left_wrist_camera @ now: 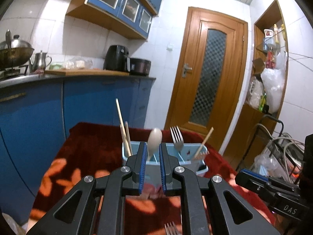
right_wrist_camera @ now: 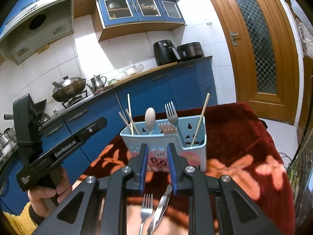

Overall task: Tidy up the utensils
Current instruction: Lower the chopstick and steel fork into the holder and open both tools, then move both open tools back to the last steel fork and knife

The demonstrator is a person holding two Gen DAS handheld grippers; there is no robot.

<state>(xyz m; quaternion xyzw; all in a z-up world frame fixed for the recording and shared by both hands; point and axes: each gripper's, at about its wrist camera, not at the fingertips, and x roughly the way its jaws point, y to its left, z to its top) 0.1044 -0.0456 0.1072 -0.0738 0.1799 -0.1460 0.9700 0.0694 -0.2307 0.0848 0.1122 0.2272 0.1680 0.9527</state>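
Spread over the table, a red floral blanket (right_wrist_camera: pixel 244 137) is carrying a blue utensil caddy (right_wrist_camera: pixel 195 148), while the loose fork (right_wrist_camera: pixel 145 209) and knife (right_wrist_camera: pixel 159 209) are lying lengthwise nearer than the caddy, just beneath the right gripper (right_wrist_camera: pixel 158 157), whose jaws are standing parted and empty, and the left gripper (left_wrist_camera: pixel 152 158), narrowly parted, is gripping nothing.

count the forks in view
2: one fork standing tines-up in the blue holder, one fork lying on the red cloth beside a knife. Others may be hidden.

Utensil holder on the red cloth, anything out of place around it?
Yes. A fork and a knife lie loose on the red cloth in front of the holder, while the other utensils stand upright inside it.
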